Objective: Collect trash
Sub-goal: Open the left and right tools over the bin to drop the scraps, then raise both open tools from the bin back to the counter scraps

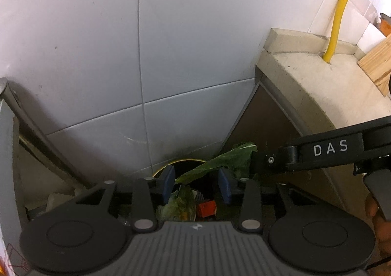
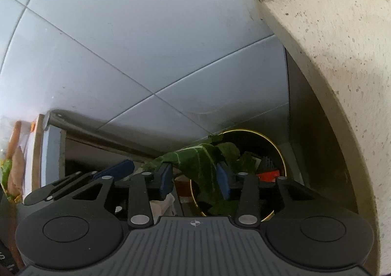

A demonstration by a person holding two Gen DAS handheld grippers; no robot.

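Note:
A black round bin with a gold rim (image 1: 185, 160) (image 2: 276, 143) stands on the floor in the corner. A big green leaf (image 1: 224, 161) (image 2: 195, 163) drapes over its rim. My right gripper (image 2: 195, 180) is open around the hanging leaf, and its blue pads do not press on it. My left gripper (image 1: 196, 184) is open above the bin with nothing between its pads. Below it lie a crumpled wrapper (image 1: 178, 207) and a red scrap (image 1: 206, 208) (image 2: 268, 175). In the left wrist view the right gripper's black finger (image 1: 273, 159) reaches in to the leaf.
A white tiled wall (image 1: 171, 55) backs the corner. A pale stone counter (image 1: 305, 85) (image 2: 342, 55) overhangs the bin on the right, with a yellow hose (image 1: 339, 14) and a wooden board (image 1: 378, 60). A metal cabinet edge (image 1: 29, 114) stands at left. A hand (image 1: 378, 222) grips the right tool.

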